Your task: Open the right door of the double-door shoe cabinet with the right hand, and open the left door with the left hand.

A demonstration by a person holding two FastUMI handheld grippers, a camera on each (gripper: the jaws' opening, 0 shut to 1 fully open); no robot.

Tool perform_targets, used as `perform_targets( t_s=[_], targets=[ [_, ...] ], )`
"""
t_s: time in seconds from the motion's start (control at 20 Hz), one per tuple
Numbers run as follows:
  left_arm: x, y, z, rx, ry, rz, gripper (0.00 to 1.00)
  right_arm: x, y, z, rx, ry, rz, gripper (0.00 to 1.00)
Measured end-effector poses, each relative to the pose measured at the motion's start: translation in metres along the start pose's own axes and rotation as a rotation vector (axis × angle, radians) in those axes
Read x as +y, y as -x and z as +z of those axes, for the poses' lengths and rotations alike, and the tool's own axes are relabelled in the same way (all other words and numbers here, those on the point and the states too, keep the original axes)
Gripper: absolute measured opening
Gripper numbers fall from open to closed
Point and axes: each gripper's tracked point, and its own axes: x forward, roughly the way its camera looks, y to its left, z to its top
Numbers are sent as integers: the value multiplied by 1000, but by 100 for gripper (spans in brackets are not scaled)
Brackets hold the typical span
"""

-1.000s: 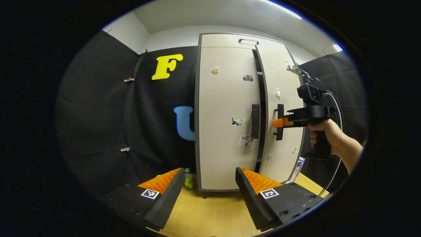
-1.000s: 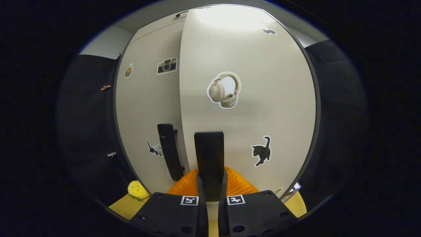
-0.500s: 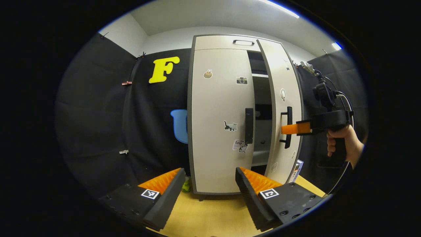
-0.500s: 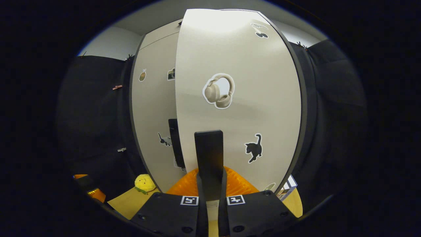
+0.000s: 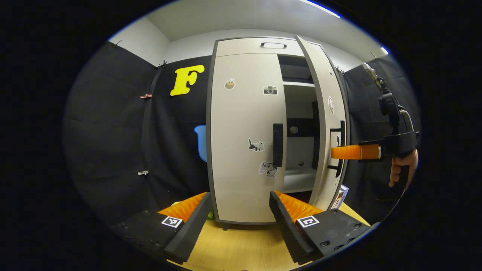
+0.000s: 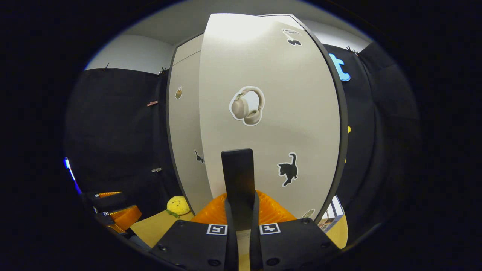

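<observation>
My right tongs (image 6: 241,210) are clamped on the black handle (image 6: 238,177) of the shoe cabinet's right door (image 6: 271,113), both orange fingers pressing its sides. In the left gripper view the same tongs (image 5: 340,152) meet that handle (image 5: 340,148) edge-on, and the door (image 5: 327,124) stands swung well out, exposing the shelves (image 5: 298,84) inside the cabinet (image 5: 244,47). My left tongs (image 5: 239,214) hang spread wide and empty above the wooden surface (image 5: 241,244), well short of the left door (image 5: 243,131), which is shut, its vertical handle (image 5: 278,145) untouched.

Judged stage: right door mostly open, left door not begun.

Risks: pulling along a straight line rather than the door's arc could twist the handle out of the pinch, or drag the light-looking cabinet across the surface. The small box (image 5: 340,195) standing at the cabinet's right foot lies near the door's sweep and might be struck. The plush toy (image 6: 178,206) by the left base could be clipped when my left tongs advance.
</observation>
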Motion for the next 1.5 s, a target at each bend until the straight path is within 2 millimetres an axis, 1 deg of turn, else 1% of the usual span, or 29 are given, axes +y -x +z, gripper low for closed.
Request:
perform_targets(
  t_s=[0.15, 0.35, 0.55, 0.7, 0.85, 0.95, 1.05, 1.15, 1.3, 1.35, 1.4, 1.45, 1.5],
  targets=[
    [-25, -3, -3, 6, 17, -5, 95, -2, 5, 1, 3, 8, 33, 16],
    [-51, -2, -4, 4, 17, 1, 95, -7, 14, 1, 11, 12, 69, 16],
    [-71, -1, -4, 2, 14, -14, 95, -16, 22, 3, 14, 5, 61, 16],
    [-78, -2, -5, 0, 7, -24, 95, -24, 27, 4, 15, 9, 29, 16],
    [-82, -1, -4, -4, 10, -31, 95, -36, 34, 3, 20, 24, -24, 16],
    [-80, -4, -6, -2, 7, -36, 95, -43, 38, 3, 23, 27, -64, 16],
    [-80, -1, -5, -1, 5, -40, 95, -57, 43, 3, 22, 33, -122, 15],
    [-77, -1, -5, 1, 5, -49, 95, -75, 46, 5, 19, 49, -203, 14],
    [-71, -4, -3, -1, -3, -70, 95, -109, 50, 4, 6, 57, -343, 13],
    [-70, -6, -3, -1, -5, -80, 95, -114, 48, 5, 0, 24, -340, 8],
    [-67, -6, -2, 0, -7, -90, 95, -102, 53, 5, 5, -33, -318, 5],
    [-65, -7, -1, 0, -10, -100, 95, -91, 51, 0, 4, -69, -305, 10],
    [-64, -7, 1, -1, -13, -108, 95, -93, 58, 0, 1, -66, -325, 11]
  ],
)
